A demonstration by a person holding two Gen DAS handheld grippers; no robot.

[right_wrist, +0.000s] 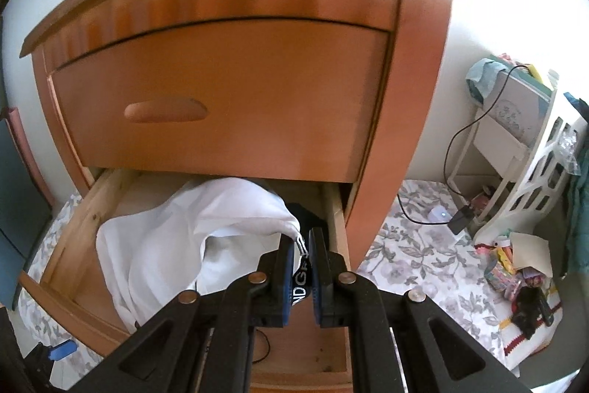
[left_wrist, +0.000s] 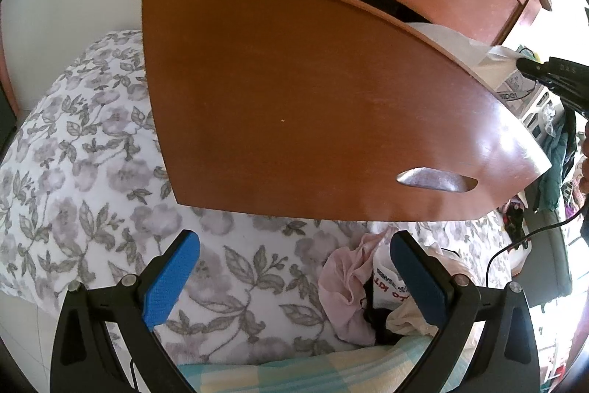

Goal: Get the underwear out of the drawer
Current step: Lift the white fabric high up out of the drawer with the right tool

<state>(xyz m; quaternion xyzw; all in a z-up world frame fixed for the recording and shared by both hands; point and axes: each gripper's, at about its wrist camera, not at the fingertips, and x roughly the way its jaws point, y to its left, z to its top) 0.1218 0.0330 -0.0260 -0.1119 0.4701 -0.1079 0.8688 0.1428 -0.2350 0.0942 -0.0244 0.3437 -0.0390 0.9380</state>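
Observation:
The wooden drawer (right_wrist: 62, 245) of the nightstand stands pulled out. A crumpled white garment (right_wrist: 184, 227) fills most of it. My right gripper (right_wrist: 302, 238) is shut on the black underwear (right_wrist: 300, 279), pinching its waistband with white letters; the rest of the dark fabric trails back into the drawer's right corner, partly under the white garment. In the left wrist view the drawer front (left_wrist: 294, 98) looms close, and the right gripper (left_wrist: 530, 69) shows at its far right beside white cloth. My left gripper (left_wrist: 294, 242) hangs open below the drawer front, holding nothing.
Floral bedding (left_wrist: 73, 172) lies under the drawer. A heap of pink and beige clothes (left_wrist: 346, 286) sits by my left gripper's right finger. The shut upper drawer (right_wrist: 221, 98) is above. A white rack (right_wrist: 515, 179), a black cable (right_wrist: 449, 150) and small clutter stand to the right.

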